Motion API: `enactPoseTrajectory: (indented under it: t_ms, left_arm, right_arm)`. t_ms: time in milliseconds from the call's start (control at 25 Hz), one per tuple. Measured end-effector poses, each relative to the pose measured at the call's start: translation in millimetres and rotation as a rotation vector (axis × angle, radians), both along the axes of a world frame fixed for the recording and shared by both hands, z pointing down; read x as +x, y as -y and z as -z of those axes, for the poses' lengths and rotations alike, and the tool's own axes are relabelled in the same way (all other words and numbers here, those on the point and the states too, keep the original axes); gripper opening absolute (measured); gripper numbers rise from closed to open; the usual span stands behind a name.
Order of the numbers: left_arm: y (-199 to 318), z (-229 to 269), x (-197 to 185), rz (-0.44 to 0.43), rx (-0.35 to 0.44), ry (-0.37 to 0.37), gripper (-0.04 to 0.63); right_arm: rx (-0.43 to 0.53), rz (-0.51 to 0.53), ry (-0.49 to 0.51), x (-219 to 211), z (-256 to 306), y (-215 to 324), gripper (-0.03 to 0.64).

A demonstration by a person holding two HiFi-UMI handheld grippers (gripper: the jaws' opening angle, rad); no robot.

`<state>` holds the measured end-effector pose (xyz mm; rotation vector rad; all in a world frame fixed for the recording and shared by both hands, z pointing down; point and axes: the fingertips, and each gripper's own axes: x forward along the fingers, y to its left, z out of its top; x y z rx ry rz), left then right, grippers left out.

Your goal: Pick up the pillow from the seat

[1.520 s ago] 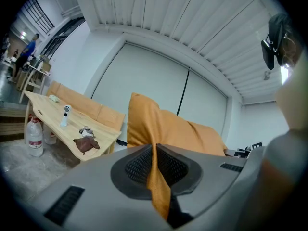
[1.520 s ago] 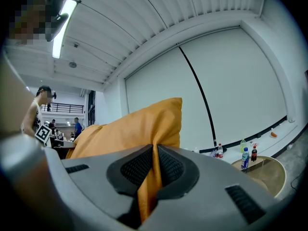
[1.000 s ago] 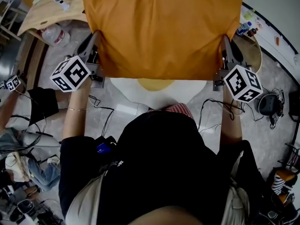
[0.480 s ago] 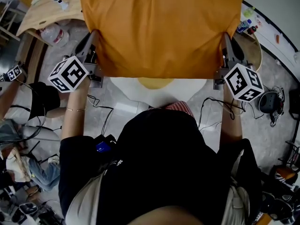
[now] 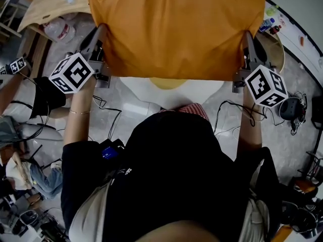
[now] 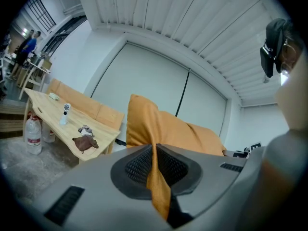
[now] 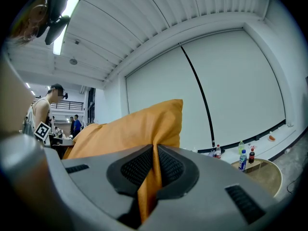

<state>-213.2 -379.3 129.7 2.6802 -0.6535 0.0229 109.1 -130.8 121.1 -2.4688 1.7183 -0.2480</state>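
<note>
An orange pillow (image 5: 176,26) hangs in the air, stretched between both grippers above a white seat (image 5: 174,92). My left gripper (image 5: 101,39) is shut on the pillow's left edge; in the left gripper view the orange cloth (image 6: 156,177) is pinched between the dark pads. My right gripper (image 5: 246,44) is shut on the right edge, and the right gripper view shows the pillow (image 7: 130,129) and a fold of it clamped between its jaws. The pillow hides most of the seat.
A wooden table (image 5: 50,6) with small items stands at the back left, with a water jug (image 5: 59,30) under it. A round wooden table (image 5: 275,47) with bottles (image 5: 266,24) is at the right. Cables lie on the floor. People stand at the left.
The pillow and both grippers have shifted only slightly in the head view; both grips hold as before.
</note>
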Motion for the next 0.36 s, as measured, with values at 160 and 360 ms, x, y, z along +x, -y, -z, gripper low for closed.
enactPoseTrajectory:
  t_ms: [160,360]
  left_arm:
    - [0,-1,-1,-0.002,0.002,0.004,0.031]
    - [5,0,13,-0.039,0.011,-0.015,0.031]
  right_arm:
    - [-0.005,0.003,0.006,0,-3,1,0.041]
    - [0.011,-0.033,-0.012,8,2,-4,0.041]
